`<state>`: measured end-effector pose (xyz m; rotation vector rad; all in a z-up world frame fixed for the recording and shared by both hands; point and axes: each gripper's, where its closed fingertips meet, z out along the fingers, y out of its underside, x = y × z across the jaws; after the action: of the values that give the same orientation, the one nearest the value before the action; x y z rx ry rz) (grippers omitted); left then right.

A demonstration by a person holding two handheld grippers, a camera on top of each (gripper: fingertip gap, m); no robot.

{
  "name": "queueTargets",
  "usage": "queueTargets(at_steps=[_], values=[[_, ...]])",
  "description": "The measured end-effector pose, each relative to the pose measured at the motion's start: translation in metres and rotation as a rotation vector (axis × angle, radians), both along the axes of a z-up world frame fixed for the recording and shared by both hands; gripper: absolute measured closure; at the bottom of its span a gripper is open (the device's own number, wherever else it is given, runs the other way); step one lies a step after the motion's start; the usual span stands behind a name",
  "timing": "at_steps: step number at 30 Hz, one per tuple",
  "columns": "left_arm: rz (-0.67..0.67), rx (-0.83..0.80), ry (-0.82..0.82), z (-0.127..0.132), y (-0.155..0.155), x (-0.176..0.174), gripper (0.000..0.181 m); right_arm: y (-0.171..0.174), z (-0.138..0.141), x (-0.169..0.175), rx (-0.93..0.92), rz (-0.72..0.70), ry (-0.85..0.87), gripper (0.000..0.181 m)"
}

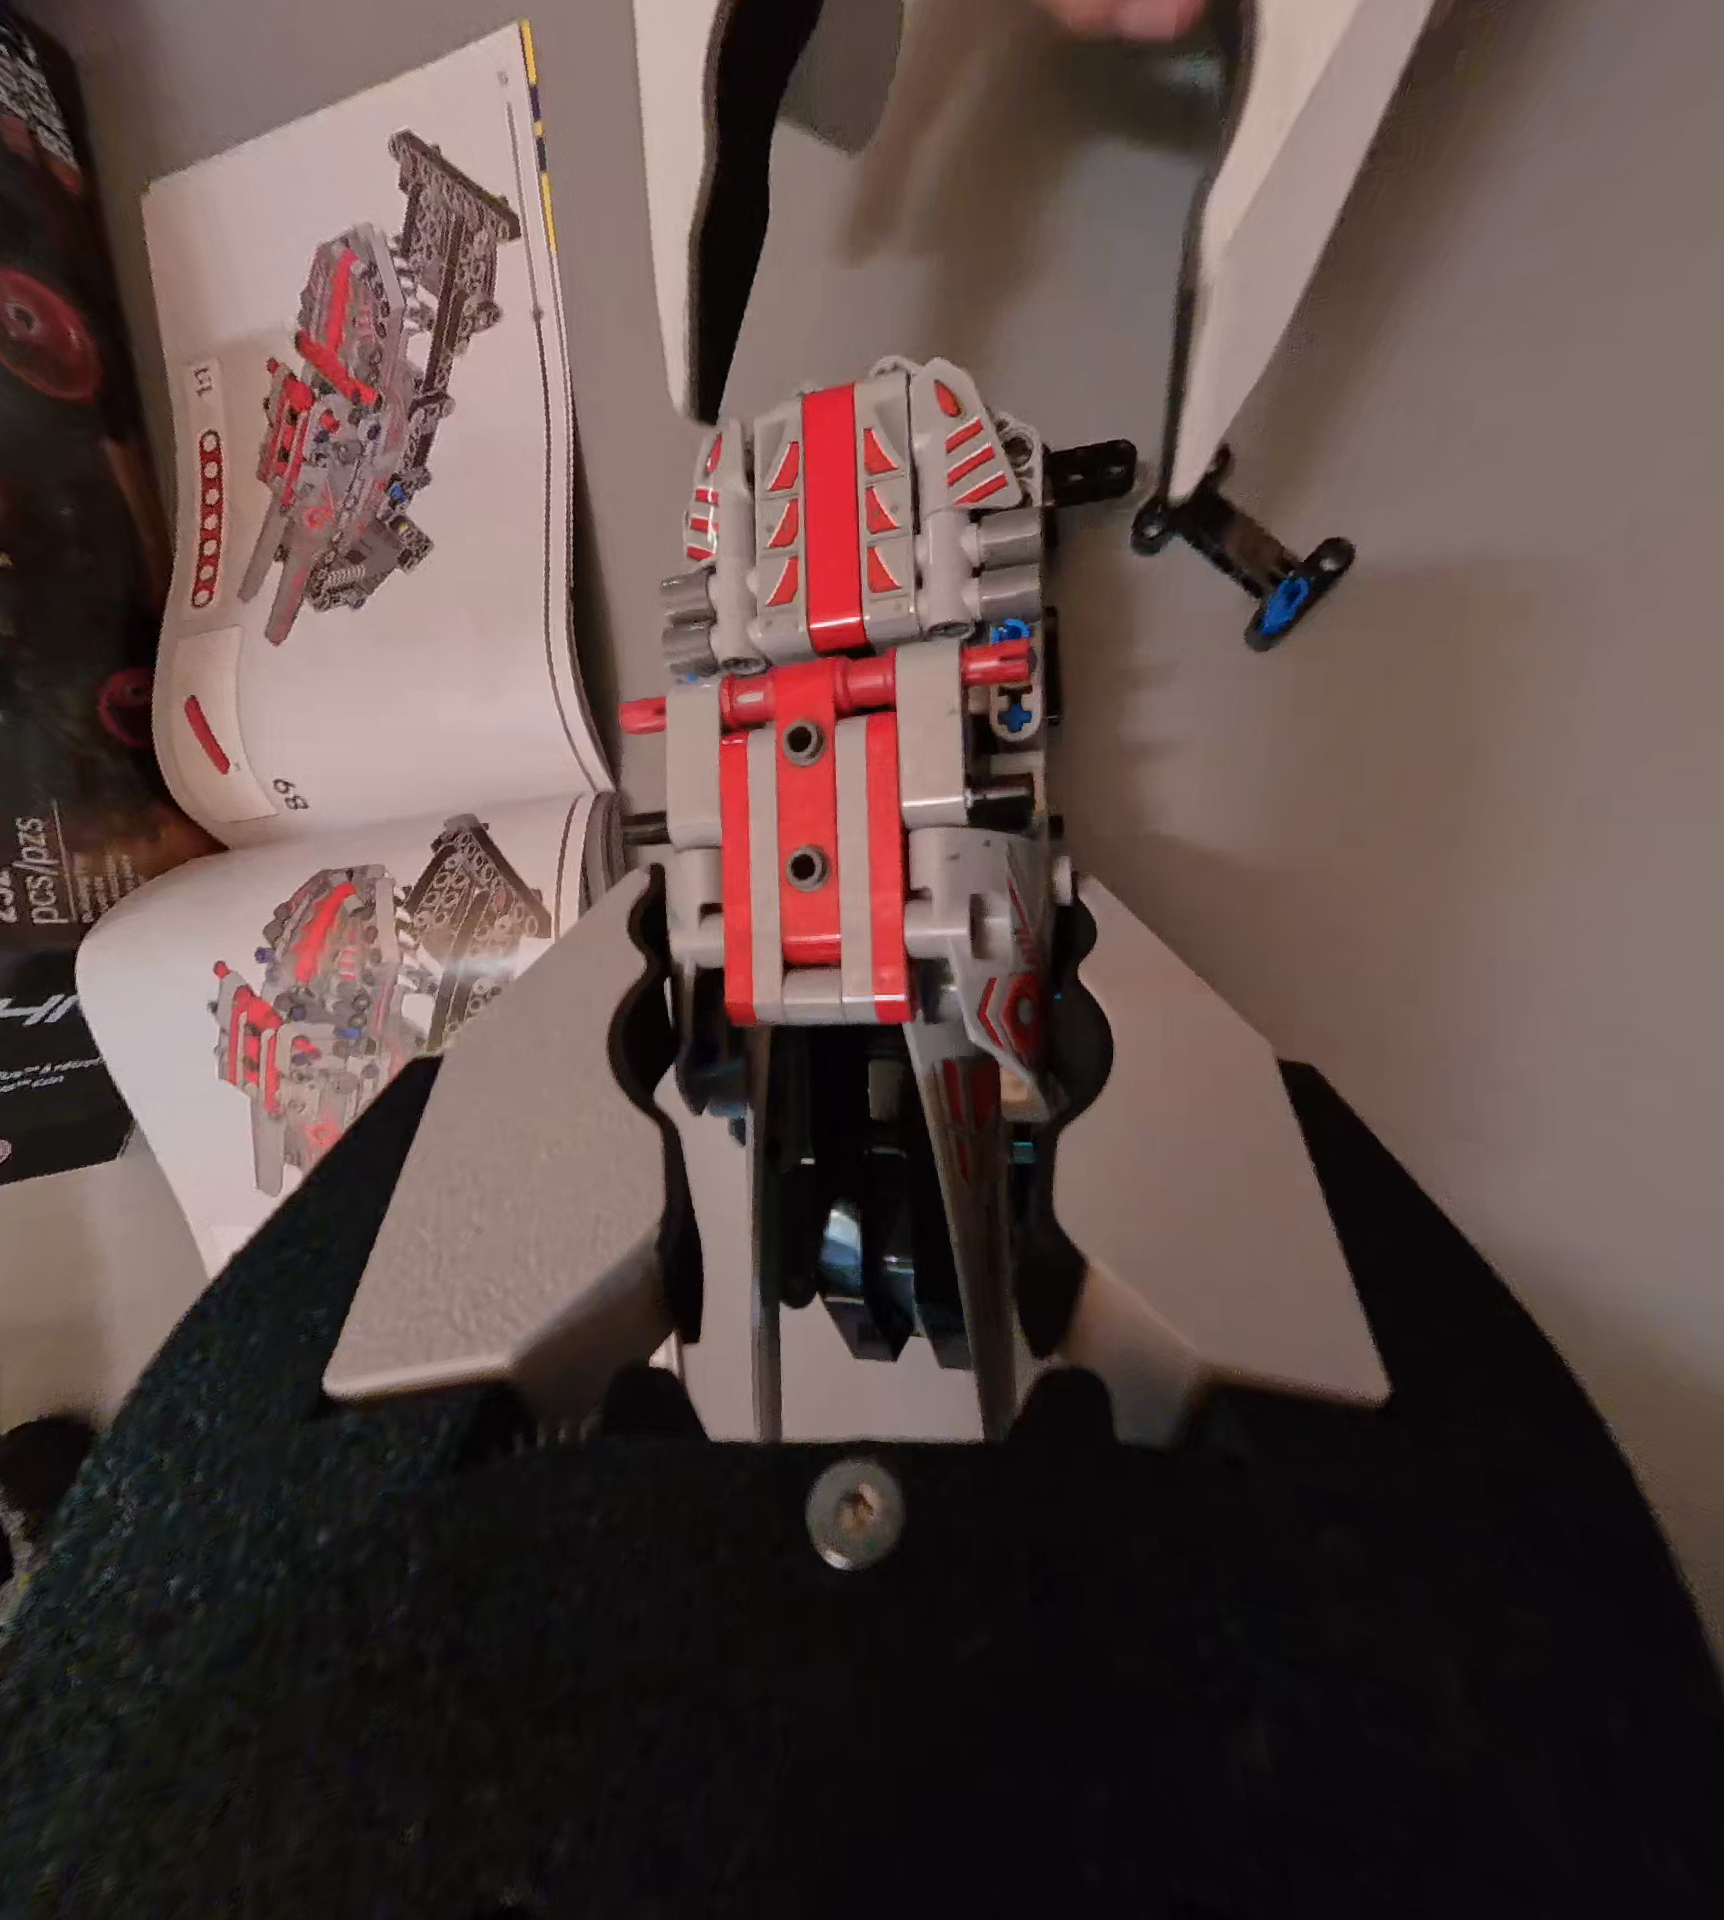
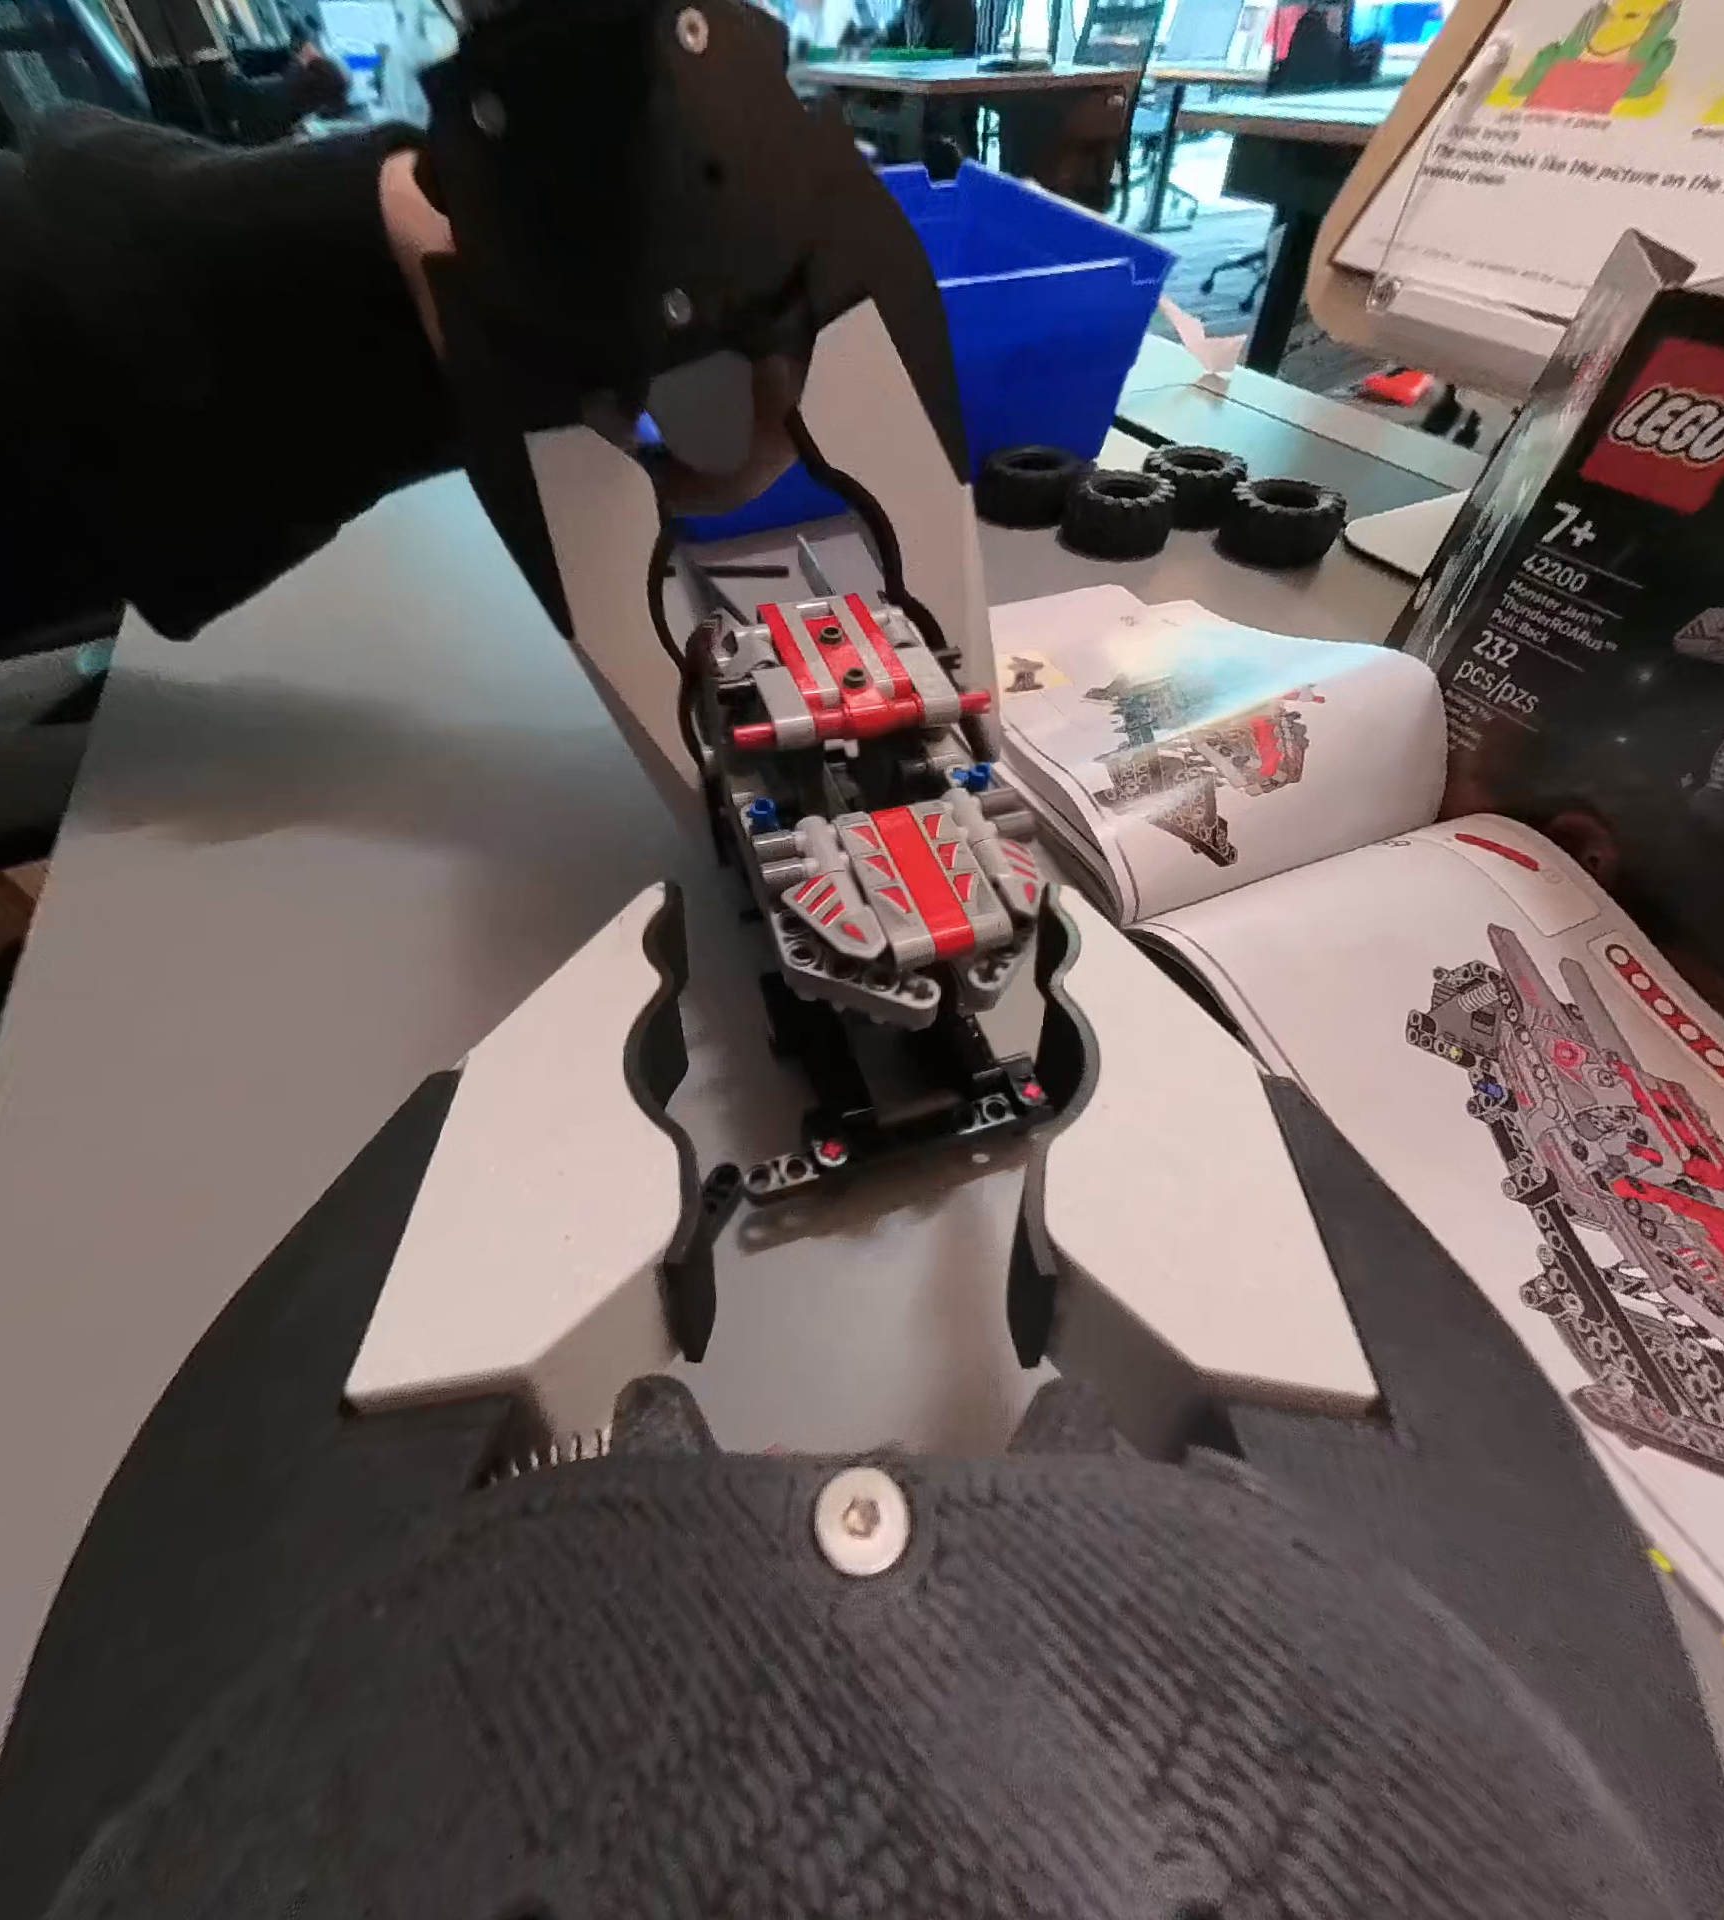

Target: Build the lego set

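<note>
Model, a grey, red and black vehicle body, resting lengthwise on the grey table between both grippers. Left gripper pinches the model's rear section between its fingers; right gripper is spread, its fingers flanking the front end, contact unclear. Open instruction booklet, set box and four black tyres lie just beside.

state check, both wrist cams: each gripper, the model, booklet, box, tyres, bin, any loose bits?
left gripper: shut on model's rear
right gripper: open, straddling model's front end
model: part-built, no wheels on
loose black piece: lying apart on the table
instruction booklet: open, flat
set box: upright
tyres: four, unmounted, grouped
blue bin: upright, contents hidden
</note>
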<state>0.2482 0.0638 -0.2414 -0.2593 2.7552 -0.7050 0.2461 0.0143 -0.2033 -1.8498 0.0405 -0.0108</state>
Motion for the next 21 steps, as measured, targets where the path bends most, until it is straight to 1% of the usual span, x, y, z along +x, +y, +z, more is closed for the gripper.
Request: queueTargets(at_steps=[2,5,9,11,13,15,18,19,20,21], values=[[-0.007,-0.012,-0.013,0.0,0.0,0.0,0.109,0.001,-0.003,0.004,-0.022,0.016,-0.032,0.115],[0.034,-0.049,-0.08,0.011,0.006,0.003,0.101,-0.002,-0.005,0.011,-0.061,0.027,-0.059,0.106],[0.09,-0.209,-0.108,0.04,0.022,-0.014,0.101,0.001,0.0,0.009,-0.063,0.09,-0.13,0.098],[0.134,-0.288,-0.108,0.047,0.03,-0.022,0.101,0.007,-0.003,0.009,-0.102,0.117,-0.147,0.091],[0.165,-0.328,-0.1,0.043,0.036,-0.031,0.1,0.013,-0.008,0.01,-0.136,0.144,-0.146,0.093],[0.2,-0.307,-0.108,0.033,0.043,-0.037,0.099,0.02,-0.01,0.009,-0.146,0.166,-0.158,0.094],[0.231,-0.332,-0.15,0.028,0.043,-0.041,0.099,0.027,-0.016,0.007,-0.198,0.208,-0.19,0.096],[0.24,-0.341,-0.174,0.028,0.042,-0.04,0.099,0.028,-0.019,0.005,-0.217,0.224,-0.194,0.103],[0.247,-0.348,-0.204,0.03,0.041,-0.038,0.1,0.028,-0.021,0.001,-0.232,0.252,-0.192,0.113],[0.247,-0.358,-0.226,0.031,0.04,-0.037,0.101,0.029,-0.022,0.0,-0.233,0.252,-0.196,0.114]])
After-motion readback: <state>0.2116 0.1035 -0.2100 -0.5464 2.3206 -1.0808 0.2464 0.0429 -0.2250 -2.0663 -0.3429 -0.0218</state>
